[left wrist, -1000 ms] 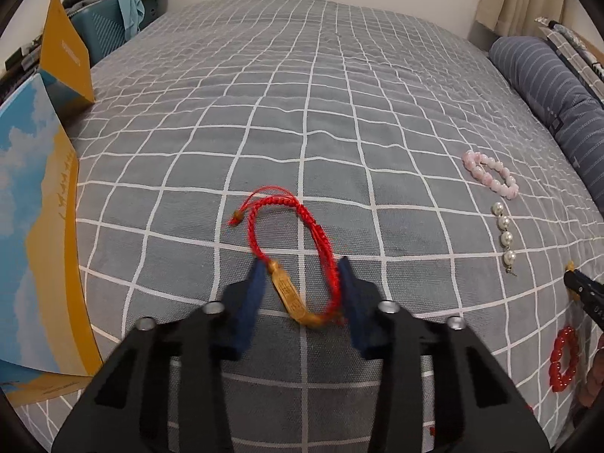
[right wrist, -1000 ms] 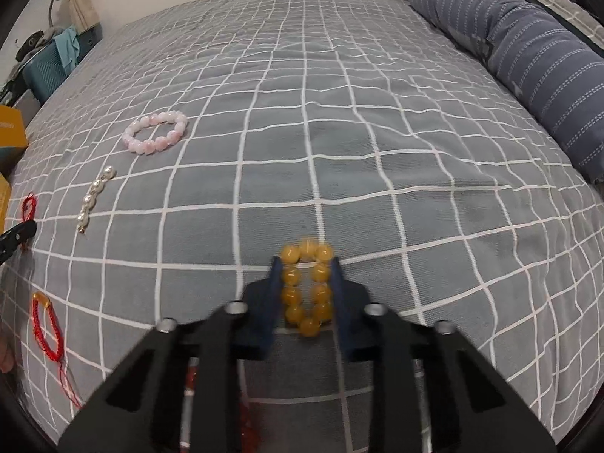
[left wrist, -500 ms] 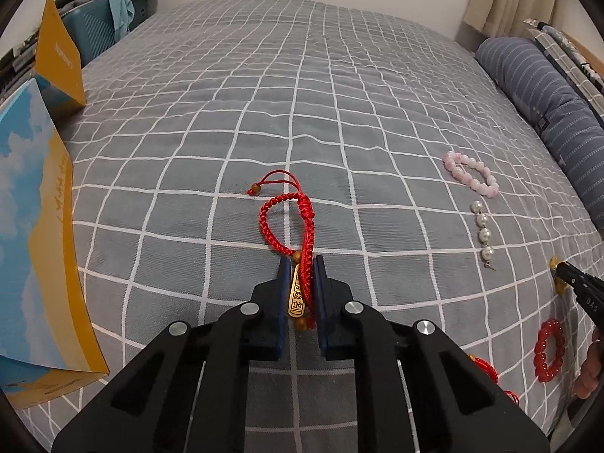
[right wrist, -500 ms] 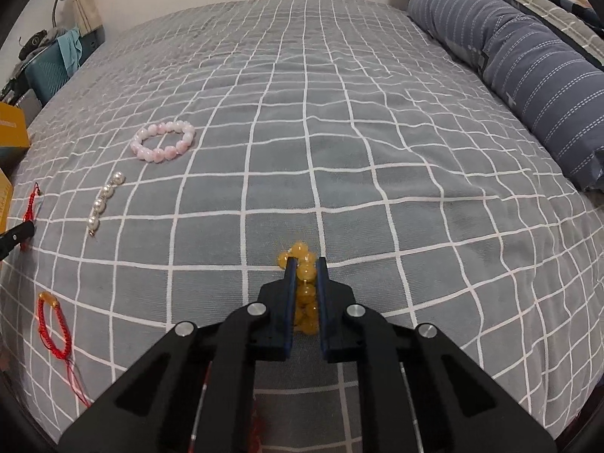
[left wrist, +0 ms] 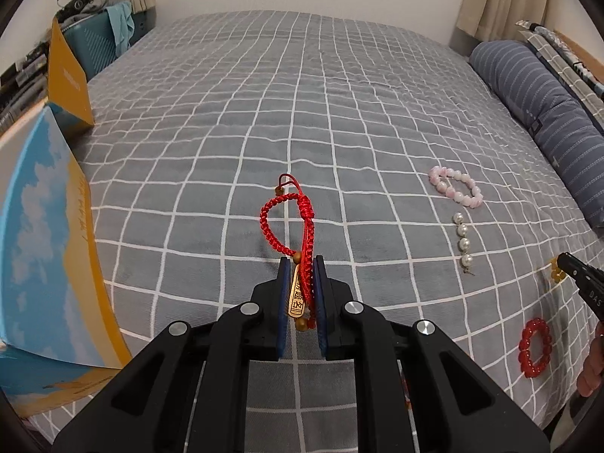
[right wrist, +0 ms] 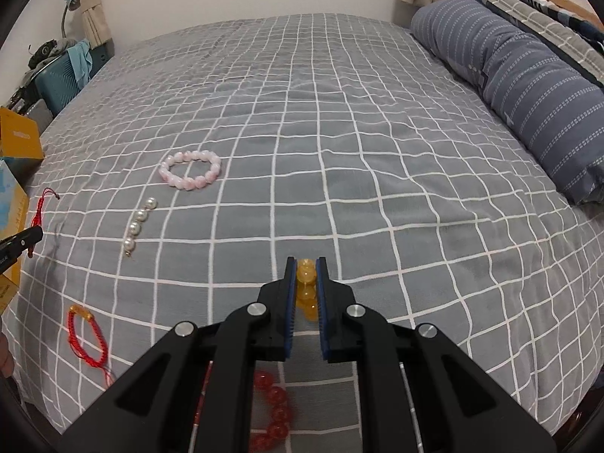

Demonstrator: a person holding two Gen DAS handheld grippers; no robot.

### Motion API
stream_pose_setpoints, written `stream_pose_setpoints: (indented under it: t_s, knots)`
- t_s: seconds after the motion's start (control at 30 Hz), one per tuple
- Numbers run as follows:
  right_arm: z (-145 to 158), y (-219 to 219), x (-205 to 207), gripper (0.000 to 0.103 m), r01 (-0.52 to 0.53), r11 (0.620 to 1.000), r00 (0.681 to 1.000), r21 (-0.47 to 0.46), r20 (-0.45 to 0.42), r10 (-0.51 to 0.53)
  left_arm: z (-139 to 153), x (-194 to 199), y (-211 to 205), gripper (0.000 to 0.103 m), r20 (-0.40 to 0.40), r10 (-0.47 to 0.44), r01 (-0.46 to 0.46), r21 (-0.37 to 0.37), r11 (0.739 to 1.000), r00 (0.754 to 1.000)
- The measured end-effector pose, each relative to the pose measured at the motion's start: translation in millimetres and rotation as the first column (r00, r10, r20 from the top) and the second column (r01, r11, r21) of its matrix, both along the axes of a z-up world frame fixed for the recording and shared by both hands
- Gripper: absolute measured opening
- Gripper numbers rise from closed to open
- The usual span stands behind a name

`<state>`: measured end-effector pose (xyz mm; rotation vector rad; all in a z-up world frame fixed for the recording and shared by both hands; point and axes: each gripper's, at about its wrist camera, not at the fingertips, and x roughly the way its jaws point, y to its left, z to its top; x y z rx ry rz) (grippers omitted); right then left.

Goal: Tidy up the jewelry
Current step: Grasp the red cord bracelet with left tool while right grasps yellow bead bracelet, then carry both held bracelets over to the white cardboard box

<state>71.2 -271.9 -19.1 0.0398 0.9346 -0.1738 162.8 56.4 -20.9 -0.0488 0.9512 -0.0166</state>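
Observation:
My left gripper (left wrist: 300, 264) is shut on a red braided cord bracelet (left wrist: 273, 226) with a gold tag, which hangs lifted off the grey checked bedspread (left wrist: 302, 113). Its cord loop sticks out past the fingertips. My right gripper (right wrist: 305, 264) is shut on a yellow bead bracelet (right wrist: 305, 287), squeezed flat between the blue pads. On the bedspread lie a pink bead bracelet (right wrist: 190, 170), a short pearl string (right wrist: 139, 222), a red bead bracelet (left wrist: 534, 347) and a second red cord bracelet (right wrist: 85, 334). The right gripper's tip (left wrist: 562, 260) shows at the left wrist view's right edge.
An open box with a blue-sky and orange lid (left wrist: 45, 234) stands at the bed's left edge. A striped blue bolster pillow (right wrist: 528, 87) lies along the right side. A teal crate with cloth (left wrist: 102, 41) sits beyond the far left corner. A hand (left wrist: 590, 370) shows at the right edge.
Both grippers closed, the left on the red cord bracelet and the right on the yellow beads. Both then rose, lifting the bracelets off the bedspread.

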Motion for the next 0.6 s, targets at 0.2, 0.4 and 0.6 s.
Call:
stream_pose_setpoints:
  t_s: [0.2, 0.4, 0.6]
  knots:
    - [17.3, 12.5, 1.7, 0.009, -0.018, 1.000, 1.000, 0.004, 0.025, 0.018, 19.6, -1.8, 4.2, 0.011, 0.011, 0.002, -0.002, 0.000, 1.000, 1.000]
    - [30.6, 34.8, 11.8, 0.009, -0.057, 0.998, 0.998, -0.005, 0.039, 0.057, 37.1, -7.7, 7.1, 0.011, 0.027, -0.004, 0.003, 0.006, 1.000, 1.000]
    - [45.2, 60.8, 22.8, 0.009, -0.108, 0.994, 0.993, -0.002, 0.053, 0.108, 56.0, -12.2, 16.2, 0.011, 0.049, 0.016, -0.016, -0.002, 1.000, 0.999]
